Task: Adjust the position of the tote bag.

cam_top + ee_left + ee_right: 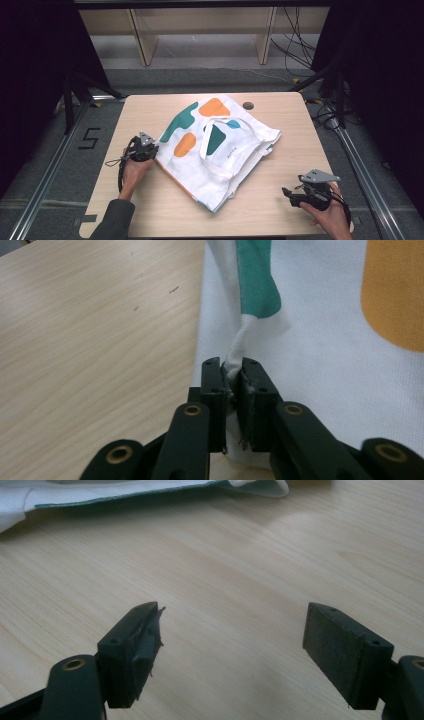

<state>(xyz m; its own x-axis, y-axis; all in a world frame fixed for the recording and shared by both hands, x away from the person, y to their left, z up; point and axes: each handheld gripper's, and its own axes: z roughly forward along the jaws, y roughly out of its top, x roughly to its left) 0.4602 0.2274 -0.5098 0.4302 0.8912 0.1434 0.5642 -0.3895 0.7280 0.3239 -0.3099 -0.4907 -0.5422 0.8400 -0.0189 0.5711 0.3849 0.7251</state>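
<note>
A white tote bag (227,162) with teal and orange patches lies crumpled across the middle of the wooden table (280,215), its handles (206,142) on top. My left gripper (155,150) is at the bag's left edge. In the left gripper view its jaws (231,365) stand nearly together, pinching a raised fold of the white fabric (325,355) just below a teal patch (257,285). My right gripper (285,193) rests low near the table's front right, apart from the bag. It is open (235,625) over bare wood, with the bag's hem (100,492) farther off.
A dark round grommet (248,105) sits in the tabletop behind the bag. Beyond the table stand wooden shelf legs (142,45) and loose cables (295,45) on the floor. Metal rails (357,160) run along both sides of the table.
</note>
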